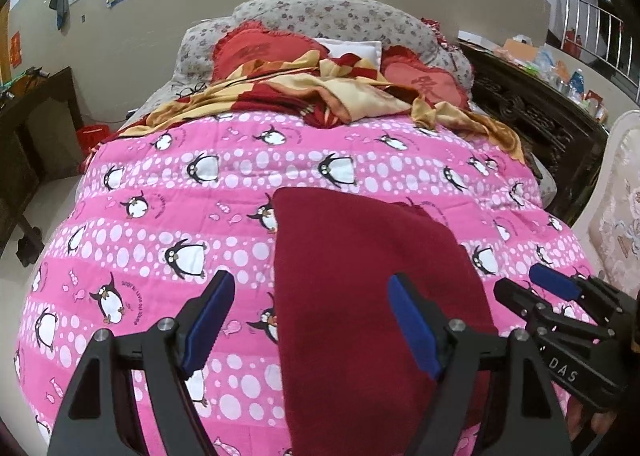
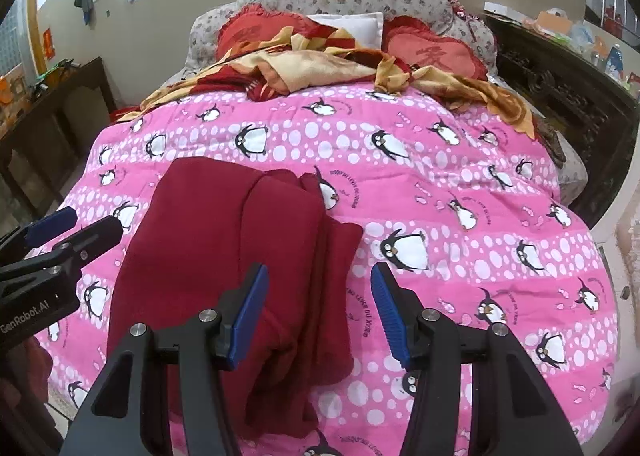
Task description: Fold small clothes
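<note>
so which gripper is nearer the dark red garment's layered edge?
Right. The right gripper hovers open directly over the dark red garment, at its layered right edge. The left gripper is open over the opposite left edge, partly above the pink quilt.

- Left wrist camera: low and close over the foot of the pink penguin quilt (image 1: 160, 216), facing 12 o'clock toward the floral headboard (image 1: 320, 16); the dark red garment (image 1: 360, 276) sits right of centre.
- Right wrist camera: same low, near vantage, same heading; the garment (image 2: 224, 240) falls left of centre.
- Shared: quilt, garment, headboard; each view catches the other gripper, at 3 o'clock (image 1: 520, 288) and 9 o'clock (image 2: 94, 222).
</note>
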`<state>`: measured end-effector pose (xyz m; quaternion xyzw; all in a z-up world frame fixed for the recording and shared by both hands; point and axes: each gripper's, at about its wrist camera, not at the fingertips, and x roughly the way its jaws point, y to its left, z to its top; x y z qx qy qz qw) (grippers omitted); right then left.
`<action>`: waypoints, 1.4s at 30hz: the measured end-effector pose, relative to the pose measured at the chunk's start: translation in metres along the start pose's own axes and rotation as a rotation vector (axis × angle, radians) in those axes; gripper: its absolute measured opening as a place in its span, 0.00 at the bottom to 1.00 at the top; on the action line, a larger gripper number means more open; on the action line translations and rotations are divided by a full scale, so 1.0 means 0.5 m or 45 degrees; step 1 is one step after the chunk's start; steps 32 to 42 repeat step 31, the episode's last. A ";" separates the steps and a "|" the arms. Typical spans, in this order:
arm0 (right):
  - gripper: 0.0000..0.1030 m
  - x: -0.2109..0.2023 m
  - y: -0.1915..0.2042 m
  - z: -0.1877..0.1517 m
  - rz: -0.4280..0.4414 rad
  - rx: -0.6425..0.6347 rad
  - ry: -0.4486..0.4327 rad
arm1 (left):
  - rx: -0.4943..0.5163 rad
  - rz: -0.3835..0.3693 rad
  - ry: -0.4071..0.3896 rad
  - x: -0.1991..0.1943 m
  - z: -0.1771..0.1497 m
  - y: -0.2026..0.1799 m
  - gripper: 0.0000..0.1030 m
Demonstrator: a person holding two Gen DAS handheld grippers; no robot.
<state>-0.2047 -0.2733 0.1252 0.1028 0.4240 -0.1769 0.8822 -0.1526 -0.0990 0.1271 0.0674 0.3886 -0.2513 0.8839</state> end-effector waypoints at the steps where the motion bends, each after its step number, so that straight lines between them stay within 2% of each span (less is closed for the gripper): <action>1: 0.61 0.002 0.004 0.000 0.005 -0.001 0.002 | -0.004 0.004 0.001 0.001 0.000 0.004 0.80; 13: 0.61 0.020 0.045 0.007 0.040 -0.052 0.012 | -0.002 0.030 0.004 0.009 0.000 0.022 0.80; 42: 0.61 0.035 0.040 0.013 0.045 -0.050 0.028 | 0.002 0.036 0.011 0.022 0.000 0.021 0.80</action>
